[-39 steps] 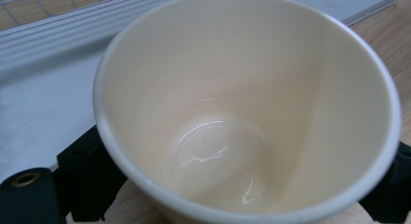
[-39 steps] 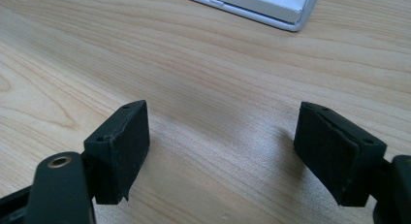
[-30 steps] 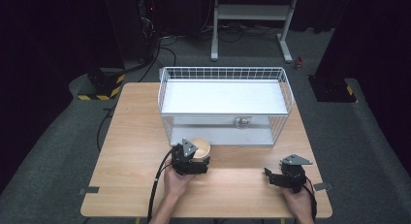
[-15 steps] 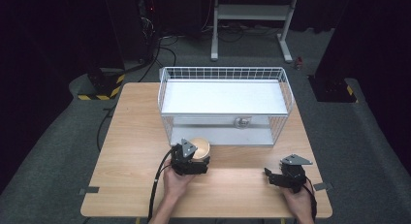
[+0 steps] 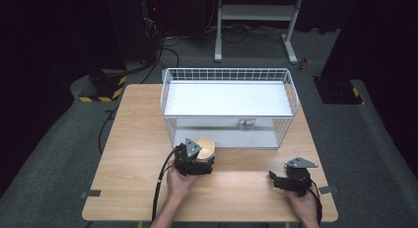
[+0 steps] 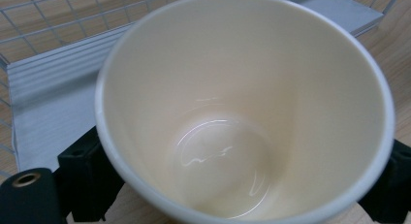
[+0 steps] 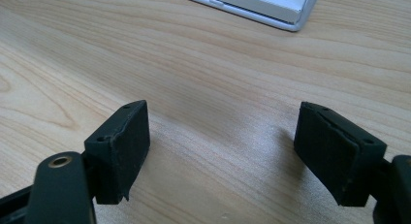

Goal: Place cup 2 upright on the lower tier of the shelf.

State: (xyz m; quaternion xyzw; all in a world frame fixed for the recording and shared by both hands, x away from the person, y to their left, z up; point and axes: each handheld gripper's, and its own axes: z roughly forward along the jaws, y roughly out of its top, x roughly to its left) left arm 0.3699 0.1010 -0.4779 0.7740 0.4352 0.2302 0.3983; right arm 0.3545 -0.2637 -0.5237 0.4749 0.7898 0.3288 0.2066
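A: cup (image 5: 206, 148) orientation?

B: upright, mouth up. long axis vertical, maybe a slight lean, can't tell which way. In the left gripper view the camera looks straight down into the cup (image 6: 242, 107): cream inside, glossy round bottom, nothing in it

A: where on the table (image 5: 133, 139)?

B: near side, a little left of centre, just in front of the wire basket (image 5: 229, 107). Close to the basket's front wall, can't tell if it touches. Basket's white tray and wire grid sit right behind the rim in the left gripper view (image 6: 43, 88)

A: left gripper (image 5: 193, 159)?

B: jaws spread about a cup's width, one black pad each side of the cup wall, low down. Left pad (image 6: 89, 173) is pressed to the wall, the right one is at the edge of the frame against the rim's outline. So it's clamped on the cup, person's left hand (image 5: 180, 182) behind it

A: cup off the table?

B: can't tell, the base is hidden by the gripper

A: right gripper (image 5: 291, 177)?

B: near right corner of the table, well apart from the cup. In its own view (image 7: 232, 156) the jaws stand wide apart, bare wood grain between them, gripping nothing. It sits low over the tabletop, and a corner of the basket's white tray (image 7: 271, 3) is at the top of that view
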